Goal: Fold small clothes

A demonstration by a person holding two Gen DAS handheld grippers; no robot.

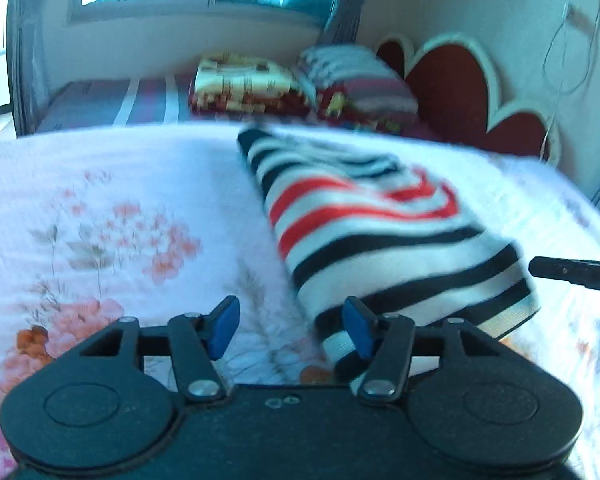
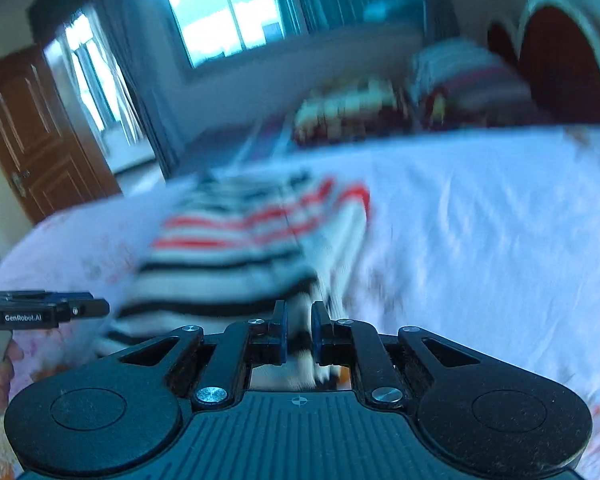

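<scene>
A small striped sweater (image 1: 376, 236), white with black and red stripes, lies folded into a narrow shape on the floral bed sheet (image 1: 100, 208). My left gripper (image 1: 292, 326) is open and empty, its right pad next to the sweater's near hem. In the right wrist view, my right gripper (image 2: 299, 334) is shut on the near edge of the sweater (image 2: 236, 248), with white fabric pinched between the blue pads. The view is blurred by motion. The left gripper (image 2: 80, 308) shows at the left edge there, and the right gripper's tip (image 1: 572, 274) shows at the right of the left wrist view.
Folded patterned blankets (image 1: 252, 84) and a striped pile (image 1: 360, 80) sit at the head of the bed, by a red heart-shaped headboard (image 1: 460, 80). A window (image 2: 228, 8) and a wooden door (image 2: 32, 132) are beyond the bed.
</scene>
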